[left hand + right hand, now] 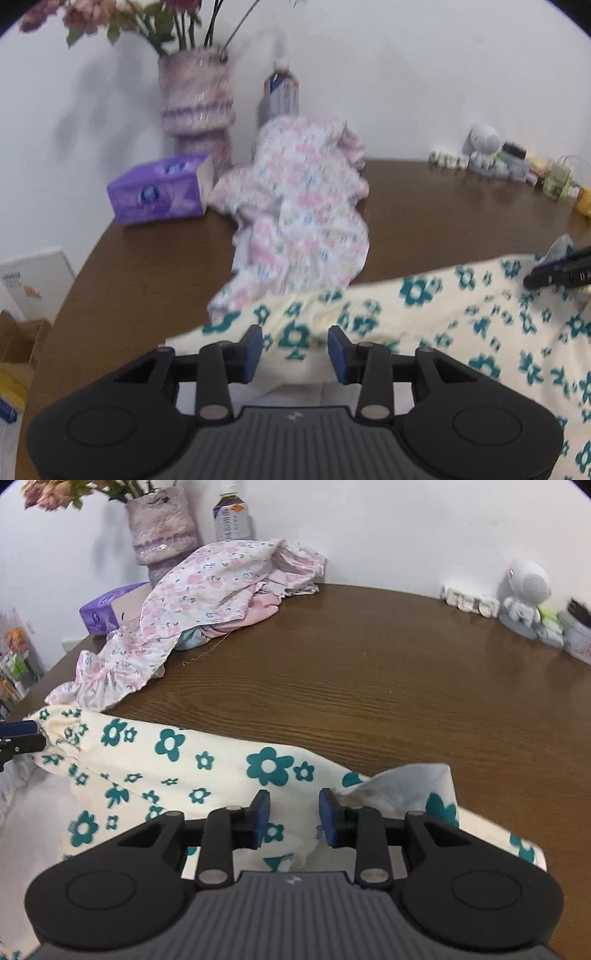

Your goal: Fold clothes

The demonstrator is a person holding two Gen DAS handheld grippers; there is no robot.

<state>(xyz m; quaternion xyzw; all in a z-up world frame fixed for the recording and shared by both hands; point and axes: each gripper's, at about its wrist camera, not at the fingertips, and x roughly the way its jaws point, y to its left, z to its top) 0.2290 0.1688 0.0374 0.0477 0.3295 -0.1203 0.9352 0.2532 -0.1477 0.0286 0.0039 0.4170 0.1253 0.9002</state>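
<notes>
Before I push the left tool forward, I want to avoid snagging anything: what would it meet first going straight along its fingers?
Probably the cream cloth with teal flowers, lying directly ahead of the open left tool; the pink floral garment lies beyond.

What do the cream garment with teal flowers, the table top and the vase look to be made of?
Cream garment: soft matte woven or knit cloth, likely cotton; it creases and drapes, with a printed pattern.
Table top: wood or wood-look laminate, dark brown with visible grain and a slight sheen; which one cannot be told.
Vase: a fuzzy, plush-looking lilac surface, perhaps a fabric cover; what lies beneath is hidden.
</notes>
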